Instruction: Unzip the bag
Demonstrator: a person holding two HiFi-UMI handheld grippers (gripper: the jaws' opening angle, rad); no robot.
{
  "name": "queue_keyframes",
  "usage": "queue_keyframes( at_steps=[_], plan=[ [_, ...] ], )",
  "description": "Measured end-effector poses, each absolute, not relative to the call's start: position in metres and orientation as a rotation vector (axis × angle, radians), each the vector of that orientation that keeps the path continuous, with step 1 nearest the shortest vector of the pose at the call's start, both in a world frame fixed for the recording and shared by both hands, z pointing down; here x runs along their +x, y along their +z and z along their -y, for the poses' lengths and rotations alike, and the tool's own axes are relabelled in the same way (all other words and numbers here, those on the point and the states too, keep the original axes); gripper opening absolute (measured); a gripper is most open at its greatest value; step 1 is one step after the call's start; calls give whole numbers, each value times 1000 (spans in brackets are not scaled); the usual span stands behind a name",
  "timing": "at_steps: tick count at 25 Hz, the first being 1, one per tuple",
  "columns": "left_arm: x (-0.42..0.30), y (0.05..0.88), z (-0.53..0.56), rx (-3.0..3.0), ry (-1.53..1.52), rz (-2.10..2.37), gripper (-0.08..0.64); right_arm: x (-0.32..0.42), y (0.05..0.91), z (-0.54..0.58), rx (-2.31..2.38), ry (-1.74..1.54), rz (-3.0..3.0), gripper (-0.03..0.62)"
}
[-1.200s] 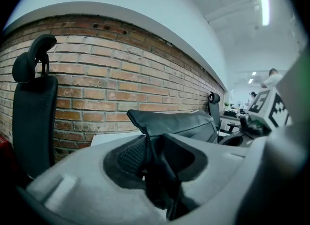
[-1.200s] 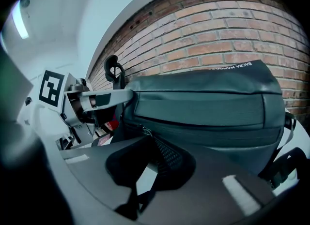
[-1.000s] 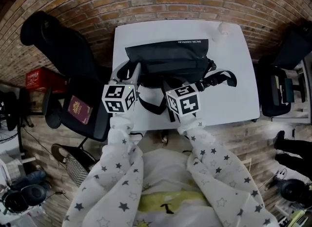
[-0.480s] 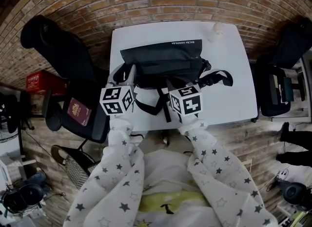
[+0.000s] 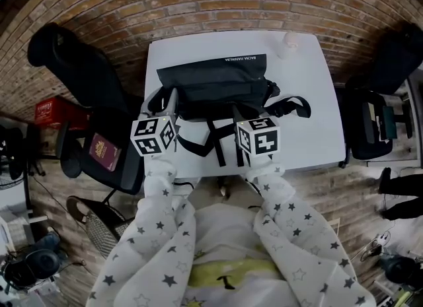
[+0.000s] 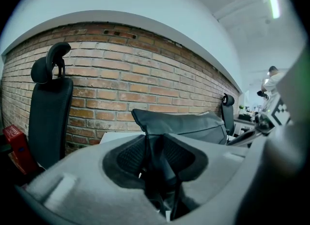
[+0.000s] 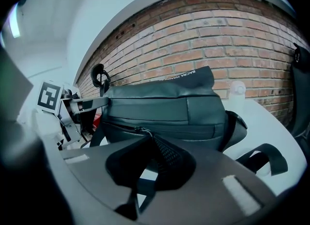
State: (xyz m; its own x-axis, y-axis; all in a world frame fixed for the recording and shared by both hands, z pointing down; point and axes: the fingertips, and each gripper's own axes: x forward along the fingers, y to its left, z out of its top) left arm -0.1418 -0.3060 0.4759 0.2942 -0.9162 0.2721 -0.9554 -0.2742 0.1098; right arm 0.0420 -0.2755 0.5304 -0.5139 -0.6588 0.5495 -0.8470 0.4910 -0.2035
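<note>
Here left gripper [image 5: 173, 96], right gripper [image 5: 236, 109] abreast, gripping bag [image 5: 215, 78]

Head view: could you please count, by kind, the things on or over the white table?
bag: 1
small white container: 1
hand-held grippers, left and right: 2
Total: 4

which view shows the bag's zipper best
The right gripper view: the zipper runs across the bag's front, ending right at the jaws. The head view sees mostly the bag's top; the left gripper view, only its end.
</note>
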Motion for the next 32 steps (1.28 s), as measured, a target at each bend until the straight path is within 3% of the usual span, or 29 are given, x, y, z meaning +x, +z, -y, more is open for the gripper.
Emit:
queue_keyframes(
  at_steps=[32],
  plan=[
    [-169,480,304,2255,187,1797,120,84,530,285,1416,640,2271,17]
  ],
)
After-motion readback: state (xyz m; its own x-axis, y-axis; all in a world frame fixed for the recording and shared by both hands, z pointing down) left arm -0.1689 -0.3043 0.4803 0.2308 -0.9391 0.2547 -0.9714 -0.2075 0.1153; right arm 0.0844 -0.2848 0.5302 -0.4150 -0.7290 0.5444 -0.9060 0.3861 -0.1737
